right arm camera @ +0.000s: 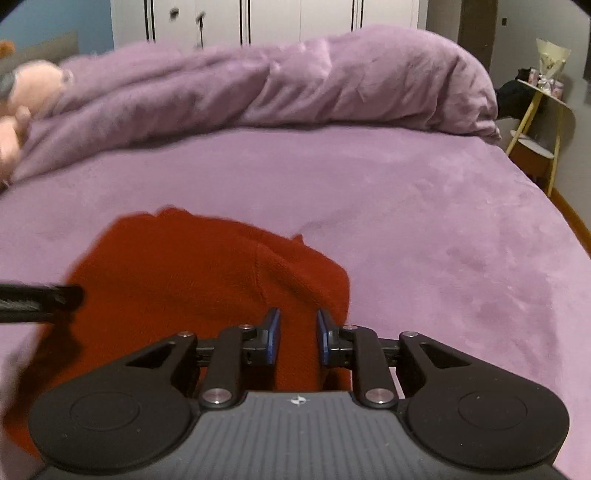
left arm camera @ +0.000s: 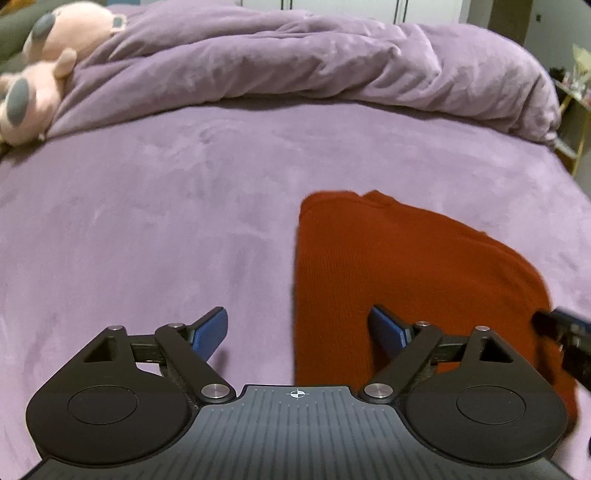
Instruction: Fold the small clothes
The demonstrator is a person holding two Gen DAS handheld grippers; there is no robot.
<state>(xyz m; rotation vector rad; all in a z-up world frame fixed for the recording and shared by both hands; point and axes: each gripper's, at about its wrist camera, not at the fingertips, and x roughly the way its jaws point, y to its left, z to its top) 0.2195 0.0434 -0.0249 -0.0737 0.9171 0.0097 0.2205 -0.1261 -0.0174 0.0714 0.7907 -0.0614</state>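
Purple plush bedding fills both views: a velvety bed (left arm camera: 166, 221) with a rumpled duvet (left arm camera: 295, 59) heaped along its far side, a pink plush toy (left arm camera: 40, 70) at about ten o'clock, white wardrobe doors (right arm camera: 258, 18) behind, and a small side table (right arm camera: 543, 122) off at two o'clock.

On the bed lies the red knit garment (left arm camera: 388, 266), a soft ribbed fabric already doubled over, with a raised fold ridge running roughly from six to twelve o'clock in my right wrist view. Its long axis runs away from me toward the duvet.

From my left tool (left arm camera: 299, 332) the garment lies at about one to three o'clock; its straight left edge passes right between the two blue pads, one pad over bare bedding, the other over red knit. That tool is spread wide and has hold of nothing.

My right tool (right arm camera: 297, 338) sits over the garment's right portion, the fabric stretching off to ten and eleven o'clock. Its jaws stand narrowly apart with red knit showing in the gap; I cannot tell whether the pads are pinching cloth or merely hovering above it.

I judge the right hand nearer the fabric's bulk, so the next fold probably turns on that side.
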